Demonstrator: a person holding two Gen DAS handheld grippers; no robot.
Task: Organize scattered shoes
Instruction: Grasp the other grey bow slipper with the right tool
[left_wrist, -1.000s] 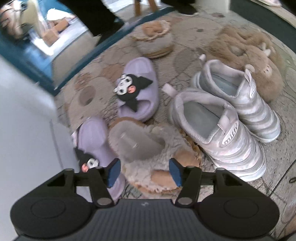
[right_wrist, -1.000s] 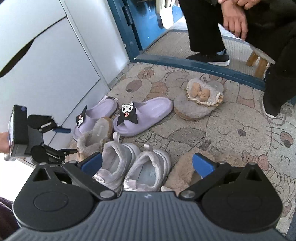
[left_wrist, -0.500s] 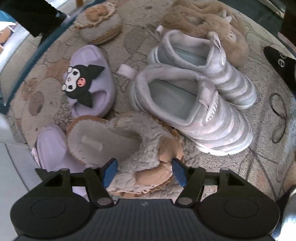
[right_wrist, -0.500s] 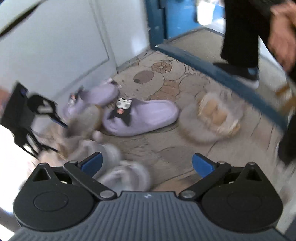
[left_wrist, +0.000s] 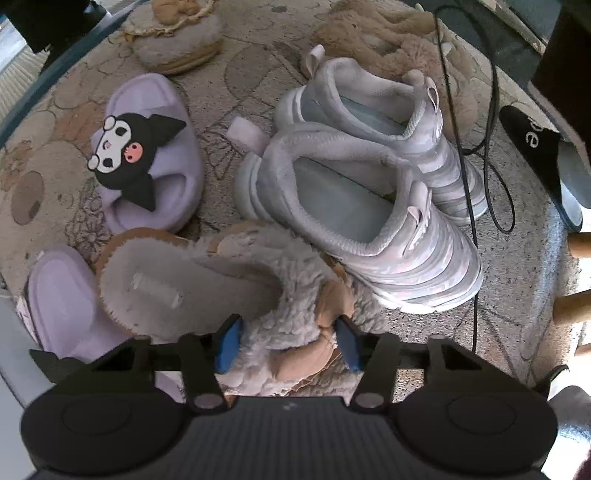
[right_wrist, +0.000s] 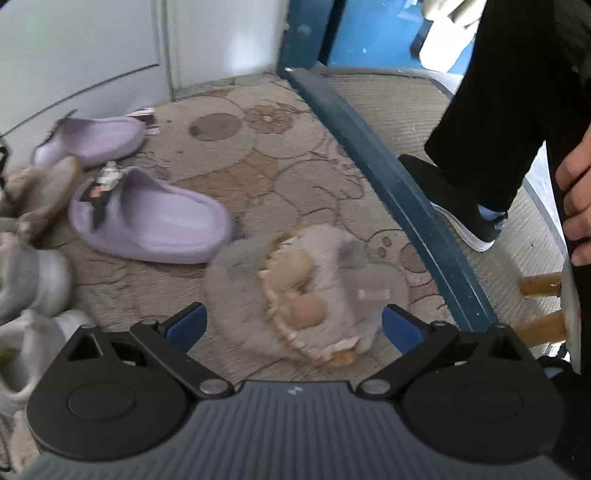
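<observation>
Left wrist view: your left claw (left_wrist: 286, 345) stands part-open, its blue pads (left_wrist: 227, 343) on either side of the toe of a fluffy grey slipper (left_wrist: 207, 291). The pads lie close against the fleece, but you cannot tell whether they press it. This slipper lies on the patterned rug (left_wrist: 517, 266), its heel overlapping a lilac slide (left_wrist: 59, 302) at the lower left. A second lilac slide (left_wrist: 155, 155), bearing a black-and-white cartoon charm, lies just beyond. To the right, two pale grey sneakers (left_wrist: 369, 206) sit side by side, the nearer one touching the fluffy slipper. A black cable (left_wrist: 465, 147) hangs across the sneakers. Brown plush slippers (left_wrist: 388, 33) lie behind them.

Right wrist view: your right claw (right_wrist: 293, 326) is spread wide and holds nothing. Between and just beyond its pads (right_wrist: 184, 325) lies the matching grey slipper with a tan bow (right_wrist: 295, 291), blurred, resting on the rug beside the blue threshold strip (right_wrist: 388, 184). The lilac slides lie to the left, one near the white wall panel (right_wrist: 92, 44). A person's dark trouser leg (right_wrist: 498, 110) and a black shoe (right_wrist: 454, 206) stand beyond the strip; a hand (right_wrist: 576, 206) shows at the right edge.
</observation>
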